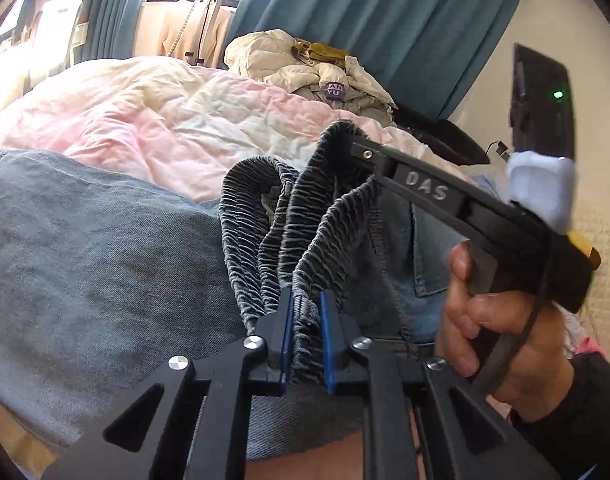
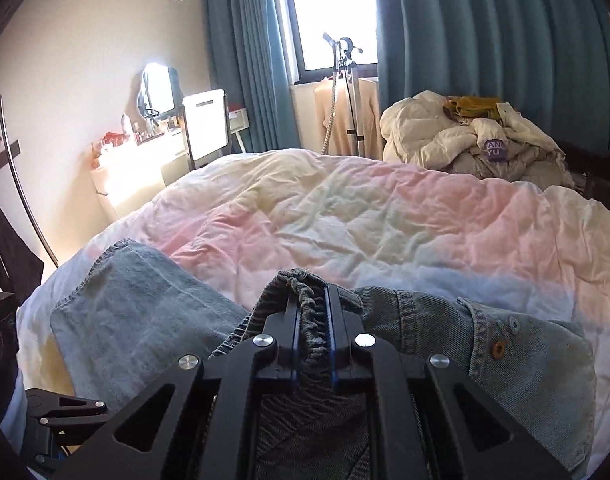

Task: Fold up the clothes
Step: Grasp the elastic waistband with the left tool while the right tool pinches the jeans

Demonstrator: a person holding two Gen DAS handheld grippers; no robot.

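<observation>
A pair of faded blue jeans (image 1: 85,264) lies on the bed, its gathered elastic waistband (image 1: 281,216) bunched up. My left gripper (image 1: 307,300) is shut on that waistband, blue pads pressing the fabric. The right gripper (image 1: 365,152) reaches in from the right in the left wrist view, held by a hand (image 1: 501,332), its tip clamped on the same waistband further along. In the right wrist view my right gripper (image 2: 311,300) is shut on the ruched waistband (image 2: 311,328); a jeans leg (image 2: 145,312) spreads left and the buttoned front (image 2: 525,356) lies right.
The pink and cream quilt (image 2: 345,216) covers the bed. A heap of cream clothing (image 2: 465,136) sits at the far side by teal curtains (image 2: 485,40). A dresser with a mirror (image 2: 157,92) stands left. The left gripper's body (image 2: 61,412) shows at lower left.
</observation>
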